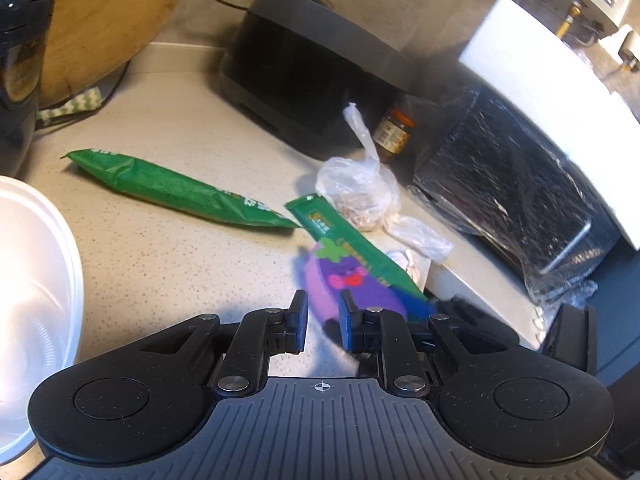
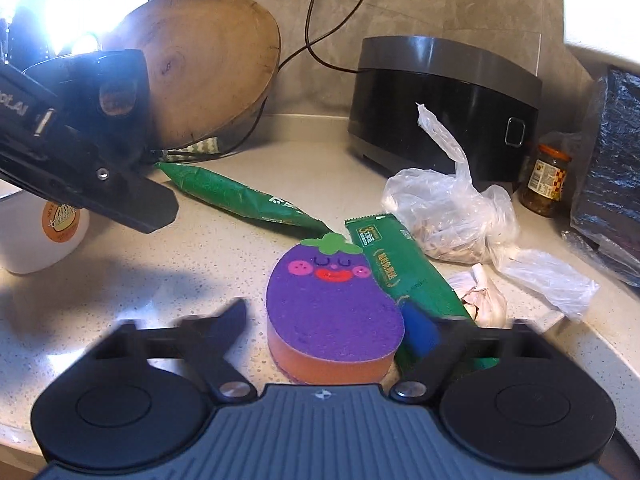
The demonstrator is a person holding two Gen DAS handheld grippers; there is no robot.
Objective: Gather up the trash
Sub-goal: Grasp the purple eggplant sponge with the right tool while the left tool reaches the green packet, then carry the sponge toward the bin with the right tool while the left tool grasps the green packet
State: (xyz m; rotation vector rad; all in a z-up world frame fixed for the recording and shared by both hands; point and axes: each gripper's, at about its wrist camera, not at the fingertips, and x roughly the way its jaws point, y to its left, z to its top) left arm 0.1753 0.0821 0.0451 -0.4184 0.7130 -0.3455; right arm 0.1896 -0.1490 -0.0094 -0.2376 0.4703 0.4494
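On the speckled counter lie a long green wrapper (image 1: pixel 176 188) (image 2: pixel 240 196), a shorter green wrapper (image 1: pixel 352 248) (image 2: pixel 396 264) and a knotted clear plastic bag (image 1: pixel 360 192) (image 2: pixel 448 216). An eggplant-shaped purple sponge (image 1: pixel 348 284) (image 2: pixel 332 312) lies against the shorter wrapper. My right gripper (image 2: pixel 330 322) stands open around the sponge, with a gap showing at each pad. My left gripper (image 1: pixel 324 322) hovers just short of the sponge, its jaws narrowly apart with nothing between them. Its black body (image 2: pixel 80 140) fills the upper left of the right wrist view.
A garlic bulb (image 2: pixel 480 296) lies by the shorter wrapper. A black appliance (image 2: pixel 440 100), a small jar (image 2: pixel 546 180) and a round wooden board (image 2: pixel 208 68) line the back wall. A white cup (image 2: pixel 40 236) and a white bowl (image 1: pixel 32 280) stand left, a film-wrapped dark block (image 1: pixel 512 200) right.
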